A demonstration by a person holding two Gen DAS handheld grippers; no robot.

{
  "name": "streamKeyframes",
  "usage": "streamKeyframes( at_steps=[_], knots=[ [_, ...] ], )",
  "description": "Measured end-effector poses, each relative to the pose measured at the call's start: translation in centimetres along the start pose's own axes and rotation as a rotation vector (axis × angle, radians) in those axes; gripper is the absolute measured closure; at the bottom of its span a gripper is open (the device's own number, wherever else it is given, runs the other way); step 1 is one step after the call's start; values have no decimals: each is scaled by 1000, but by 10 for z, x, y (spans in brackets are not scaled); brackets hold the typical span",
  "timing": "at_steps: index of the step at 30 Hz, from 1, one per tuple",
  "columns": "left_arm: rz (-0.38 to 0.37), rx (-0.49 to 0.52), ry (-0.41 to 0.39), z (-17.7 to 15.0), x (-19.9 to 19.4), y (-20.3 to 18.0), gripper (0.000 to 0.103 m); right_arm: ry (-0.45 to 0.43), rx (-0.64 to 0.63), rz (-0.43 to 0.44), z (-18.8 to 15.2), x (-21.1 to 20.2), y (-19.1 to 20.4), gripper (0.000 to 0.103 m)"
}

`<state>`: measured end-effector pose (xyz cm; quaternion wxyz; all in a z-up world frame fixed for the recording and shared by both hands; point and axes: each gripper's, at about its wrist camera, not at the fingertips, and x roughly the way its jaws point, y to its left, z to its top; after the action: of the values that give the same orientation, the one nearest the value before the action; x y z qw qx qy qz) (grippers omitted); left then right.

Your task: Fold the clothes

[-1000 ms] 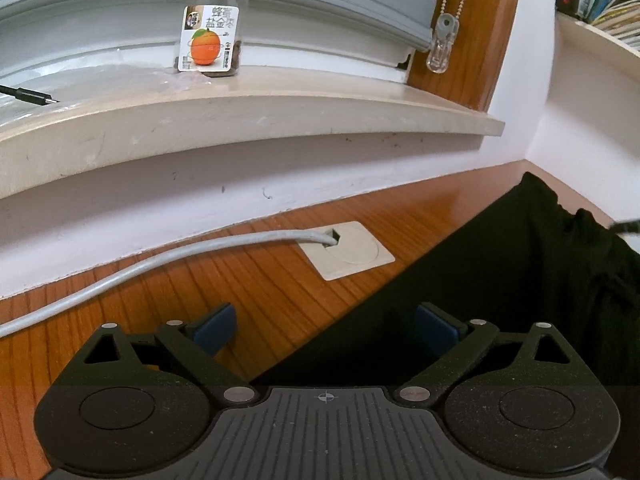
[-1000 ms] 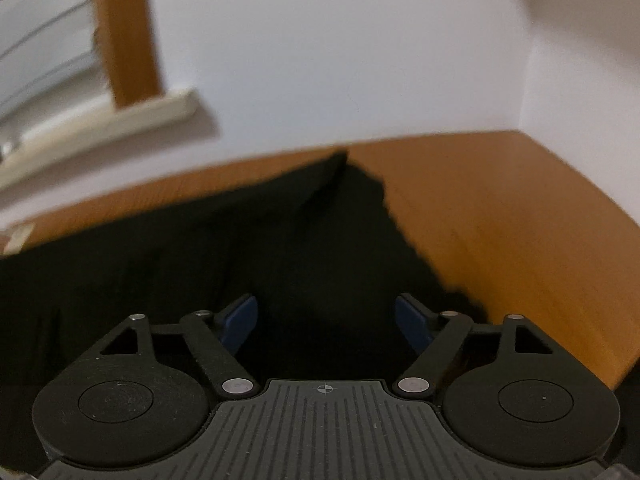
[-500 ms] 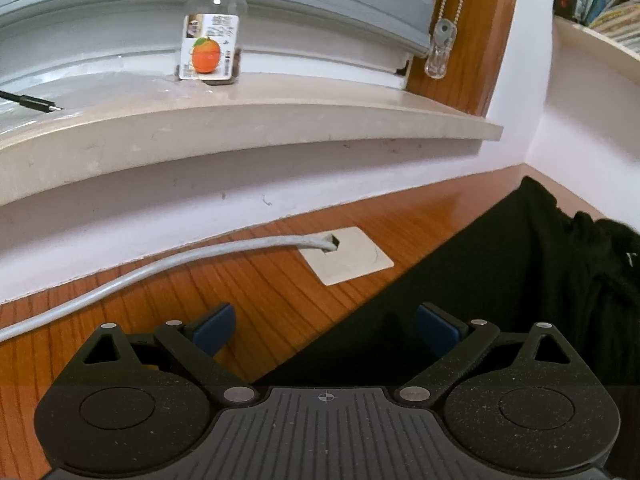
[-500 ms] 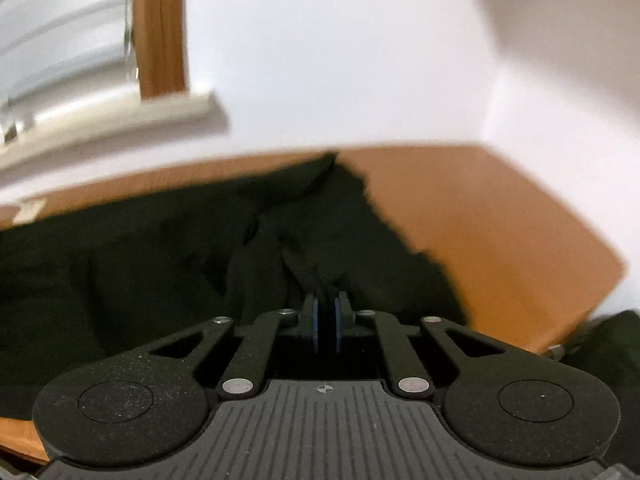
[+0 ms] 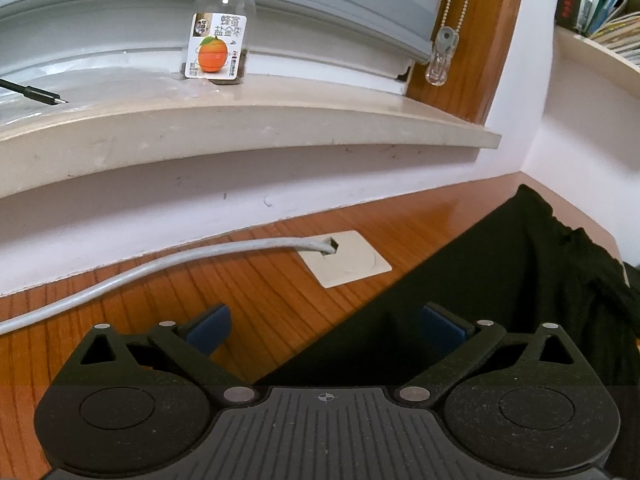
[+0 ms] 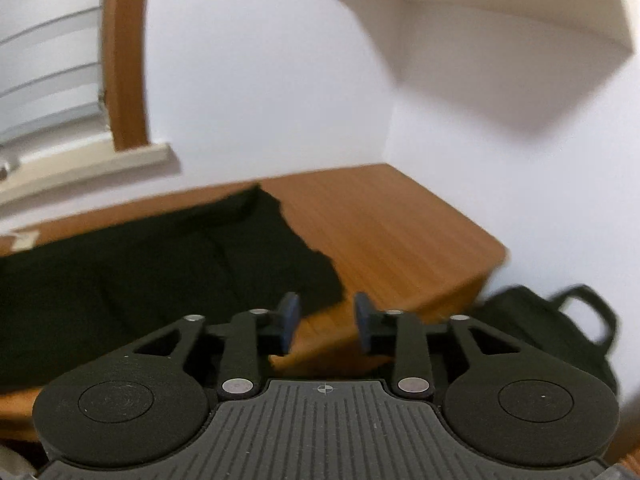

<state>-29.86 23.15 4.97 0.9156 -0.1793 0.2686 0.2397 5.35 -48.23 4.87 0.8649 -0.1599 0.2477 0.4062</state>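
Black garment (image 6: 160, 264) is lying spread over the wooden worktop (image 6: 392, 232), taking up the left and middle of the right wrist view – its right edge looks doubled over, but I'd say most of the folding is still waiting. Right tongs (image 6: 326, 322) have just been opening, now sitting partly apart with nothing between them. Left tongs (image 5: 326, 326) are gaping wide over the cloth's edge, gripping nothing. Room-wise – a windowsill (image 5: 240, 128) carrying a jar (image 5: 220, 44), and a grey cable (image 5: 140, 272) running into a worktop plate (image 5: 346, 258).

Right gripper (image 6: 326, 322) reopened, off garment (image 6: 160, 264).
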Motion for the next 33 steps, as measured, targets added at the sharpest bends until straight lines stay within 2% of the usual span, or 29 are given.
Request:
streamKeyframes(
  at_steps=[3, 7, 10, 13, 15, 17, 18, 22, 24, 26, 28, 29, 30, 33],
  knots=[
    [-2, 1, -1, 0, 0, 0, 1, -8, -17, 97, 13, 49, 28, 59],
    [2, 15, 9, 0, 2, -2, 1, 12, 3, 240, 24, 137, 69, 55],
    [2, 17, 12, 0, 2, -2, 1, 56, 18, 280, 26, 202, 85, 55],
    [-3, 11, 12, 1, 2, 0, 1, 87, 24, 319, 26, 240, 94, 55],
    [-6, 5, 15, 1, 3, 1, 1, 99, 18, 332, 26, 251, 99, 57],
    [-8, 3, 18, 1, 3, 1, 1, 106, 28, 366, 25, 250, 97, 89],
    [-7, 4, 18, 1, 3, 1, 1, 94, 28, 374, 25, 245, 94, 95],
    [-7, 8, 22, 1, 4, 1, 1, -16, 53, 336, 32, 196, 70, 96],
    [-5, 11, 25, 1, 5, 0, 1, 29, 63, 351, 27, 189, 63, 96],
    [-5, 12, 25, 1, 5, 0, 1, 116, 32, 332, 18, 198, 64, 90],
    [-2, 9, 24, 1, 5, 1, 1, 149, 11, 320, 16, 210, 62, 63],
    [0, 6, 22, 1, 5, 1, 1, 126, 28, 313, 19, 212, 58, 58],
    [6, 9, 21, 1, 5, 1, 1, 103, 45, 305, 23, 215, 53, 55],
    [19, 40, 8, 1, 3, -4, 1, 49, 89, 319, 42, 238, 42, 54]
  ],
)
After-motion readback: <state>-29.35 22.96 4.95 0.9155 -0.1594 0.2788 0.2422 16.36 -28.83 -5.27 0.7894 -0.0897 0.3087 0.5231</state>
